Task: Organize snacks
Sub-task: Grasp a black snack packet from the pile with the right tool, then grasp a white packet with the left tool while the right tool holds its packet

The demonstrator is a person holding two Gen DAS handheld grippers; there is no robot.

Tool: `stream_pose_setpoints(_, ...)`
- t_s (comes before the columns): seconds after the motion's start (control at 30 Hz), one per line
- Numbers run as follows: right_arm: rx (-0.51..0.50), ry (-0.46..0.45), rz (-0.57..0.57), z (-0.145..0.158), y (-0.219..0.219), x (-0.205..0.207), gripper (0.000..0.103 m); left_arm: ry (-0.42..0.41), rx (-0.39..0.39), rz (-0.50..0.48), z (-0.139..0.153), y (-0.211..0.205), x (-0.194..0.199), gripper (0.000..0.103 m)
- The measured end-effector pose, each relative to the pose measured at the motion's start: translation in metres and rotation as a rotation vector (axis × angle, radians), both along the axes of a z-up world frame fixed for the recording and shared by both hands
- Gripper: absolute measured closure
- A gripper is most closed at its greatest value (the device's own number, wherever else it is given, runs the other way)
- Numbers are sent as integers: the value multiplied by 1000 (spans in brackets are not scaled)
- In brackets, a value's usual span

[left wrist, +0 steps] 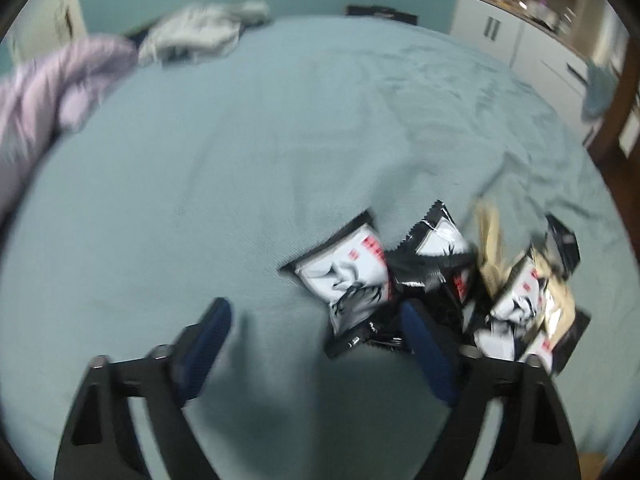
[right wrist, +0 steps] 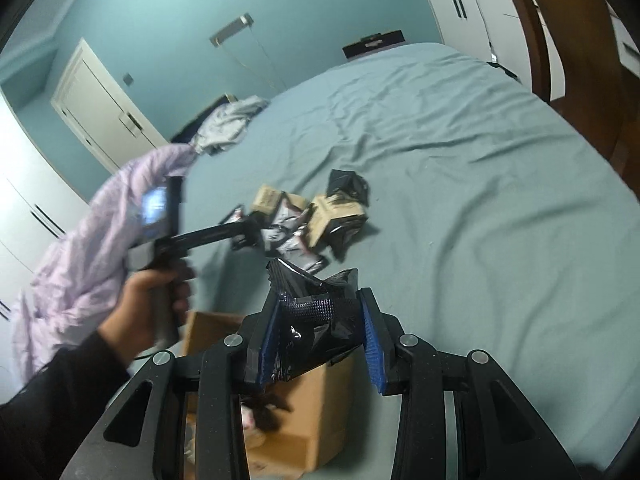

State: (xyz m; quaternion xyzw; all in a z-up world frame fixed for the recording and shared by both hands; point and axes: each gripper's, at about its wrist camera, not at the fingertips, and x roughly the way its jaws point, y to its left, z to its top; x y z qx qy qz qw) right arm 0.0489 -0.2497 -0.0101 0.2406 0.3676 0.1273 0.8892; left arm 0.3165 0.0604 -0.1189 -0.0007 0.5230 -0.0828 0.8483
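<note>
Down at six o'clock in the right wrist view, a cardboard box (right wrist: 320,412) sits open on the bed, with a few packets dimly visible inside. Directly above it the right gripper (right wrist: 320,336) is clamped on a black snack packet (right wrist: 316,320), blue pads pressing both sides. Beyond, toward twelve o'clock, a pile of snack packets (right wrist: 308,216) lies on the teal bedsheet (right wrist: 460,168). At nine o'clock a hand (right wrist: 148,304) holds the left gripper (left wrist: 316,320), reaching toward the pile. From the left wrist view its jaws stand apart with nothing between them, the right finger just beside a white-and-black packet (left wrist: 348,280). A lilac blanket (right wrist: 80,248) is heaped at ten o'clock; white cabinets (right wrist: 472,16) stand at one o'clock.
</note>
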Motion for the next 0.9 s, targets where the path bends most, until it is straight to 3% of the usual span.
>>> stream_pose_setpoints(0.07,-7,-25,-1,1,1,-10,68,51,-123,17,-8,7,5,62)
stream_pose_setpoints(0.1,-31,-34,3,1,4,-10,68,47,-148,29,-7,10,4,71)
stream_pose_setpoints(0.13,-50,-36,4,1,8,-9,68,42,-150,41,-6,11,3,90)
stream_pose_setpoints(0.17,-65,-27,8,-2,10,-4,68,52,-125,45,-6,11,2,93)
stream_pose_setpoints(0.3,-106,17,6,-8,20,3,68,27,-129,27,3,15,-4,95)
stream_pose_setpoints(0.53,-153,-4,-3,-1,29,2,68,-27,-106,50,26,28,-21,98)
stream_pose_setpoints(0.73,-150,-27,-2,4,34,-2,68,-151,-52,-23,82,26,-57,98)
stream_pose_setpoints(0.9,-140,-50,1,6,32,-8,68,-209,-53,-92,130,17,-111,98)
